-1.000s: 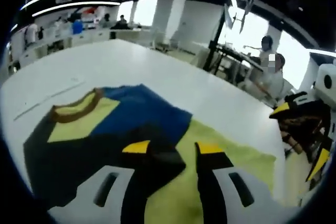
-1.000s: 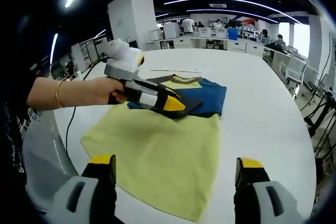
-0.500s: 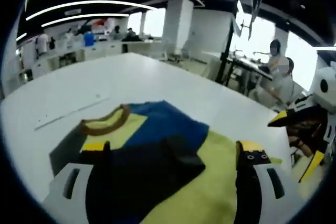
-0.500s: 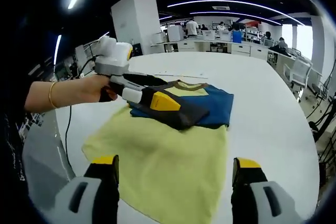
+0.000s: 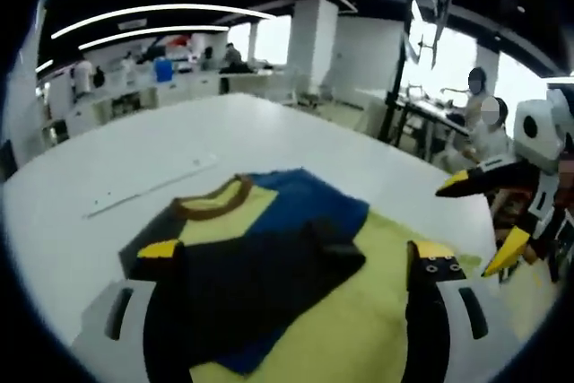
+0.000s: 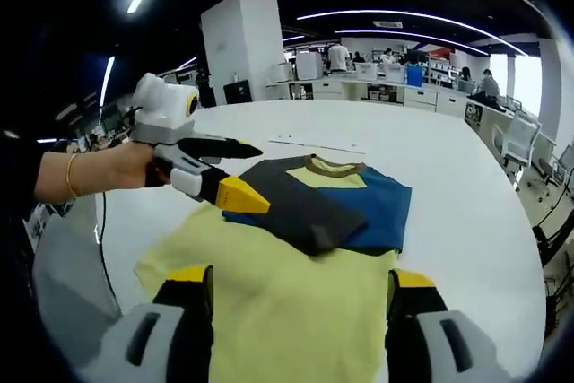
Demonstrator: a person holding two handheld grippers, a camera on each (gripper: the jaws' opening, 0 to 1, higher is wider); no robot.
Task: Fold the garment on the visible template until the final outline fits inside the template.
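Note:
The garment [image 5: 256, 253] is a shirt in dark grey, blue and yellow with a brown collar, folded into a rough rectangle. It lies across the far end of a yellow-green template cloth [image 5: 381, 311]. My left gripper [image 5: 298, 253] is open, its jaws wide apart above the garment's near edge and holding nothing. In the right gripper view the garment [image 6: 336, 199] rests on the template [image 6: 287, 289], and the left gripper [image 6: 249, 174] hovers open at its left side. My right gripper [image 6: 301, 277] is open over the template's near part, and the left gripper view shows the right gripper [image 5: 468, 226] at the right.
Everything lies on a large white round table [image 6: 466, 221]. A thin white strip [image 6: 314, 143] lies on it beyond the collar. A person's hand [image 6: 99, 177] holds the left gripper. Desks, chairs and people fill the office behind.
The left gripper's jaws were close together on the dark fold. They have opened, let it go and drawn back to the garment's left edge. The right gripper stayed open.

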